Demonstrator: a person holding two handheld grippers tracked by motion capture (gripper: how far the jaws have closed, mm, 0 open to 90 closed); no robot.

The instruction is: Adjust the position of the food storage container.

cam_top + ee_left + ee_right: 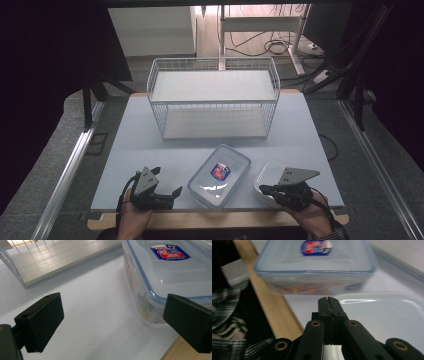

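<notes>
A clear lidded food box (219, 175) with a blue seal and a red-and-blue label lies at the table's front middle. A shallow white tub or lid (268, 172) sits just to its right. My left gripper (167, 181) rests on the table left of the box, open, with nothing between its jaws. In the left gripper view, the box's corner (150, 305) lies just inside the right jaw of that gripper (113, 312). My right gripper (263, 189) is shut at the white piece's near edge (382, 317). Its tips (329, 301) are pressed together and point at the box (317, 267).
A white wire basket (215, 97) with a flat shelf stands at the back middle of the pale table (150, 145), and its lower board (62, 260) appears in the left gripper view. The wooden front edge (269, 302) runs beside a checked sleeve (224, 315).
</notes>
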